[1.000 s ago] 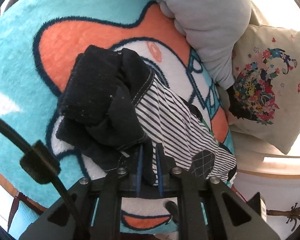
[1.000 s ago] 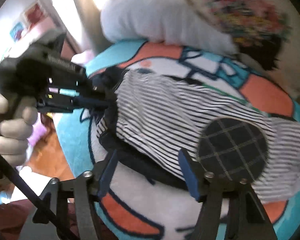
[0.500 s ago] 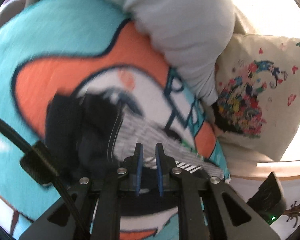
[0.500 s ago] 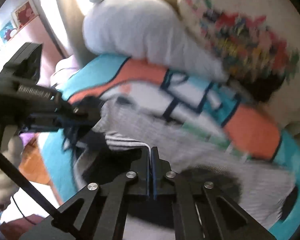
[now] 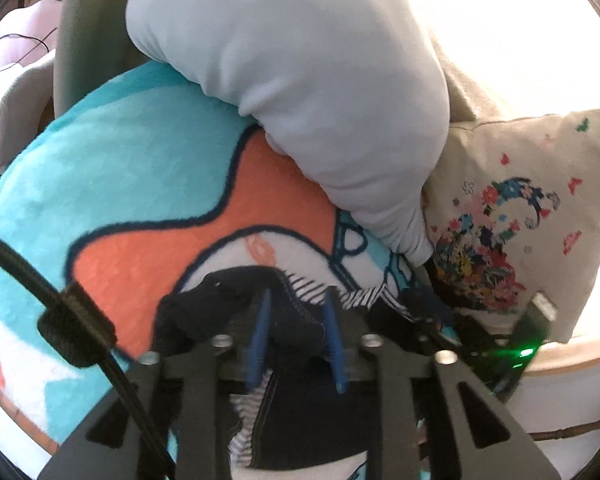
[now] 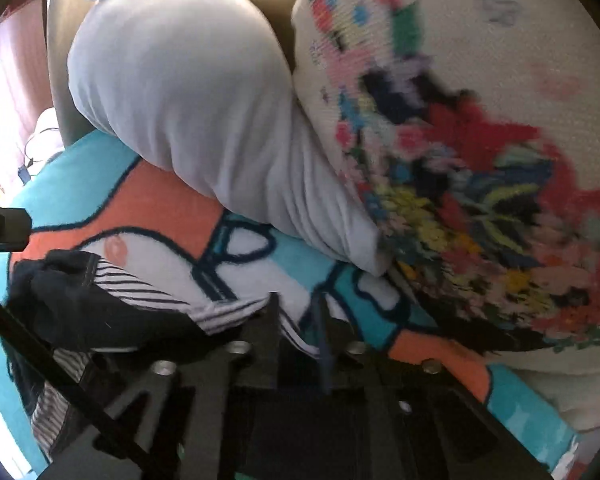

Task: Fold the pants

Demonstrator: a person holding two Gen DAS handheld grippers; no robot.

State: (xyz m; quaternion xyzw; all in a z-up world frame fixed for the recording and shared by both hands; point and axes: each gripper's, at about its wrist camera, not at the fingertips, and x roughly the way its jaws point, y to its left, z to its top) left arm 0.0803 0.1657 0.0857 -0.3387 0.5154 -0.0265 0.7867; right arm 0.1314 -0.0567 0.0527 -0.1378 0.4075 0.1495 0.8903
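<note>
Left gripper [image 5: 298,300]: fingers spread, dark pants [image 5: 236,292] fabric bunched between them, not pinched. Right gripper [image 6: 298,304]: fingers parted, striped pants edge between them, grip unclear. Pants lie bunched on the cartoon blanket [image 5: 120,184], near grey pillow [image 5: 300,80] and floral cushion [image 5: 512,208].

The pants [image 5: 236,292] lie bunched on the blanket [image 5: 112,184] at lower centre of the left view, between the left claw's [image 5: 296,300] fingers. Above them a bolster [image 5: 300,92] rests on the blanket. A cushion [image 5: 512,216] leans at right, touching the bolster. The right claw [image 6: 298,304] sits at bottom centre of its view, pants [image 6: 80,300] to its left.
</note>
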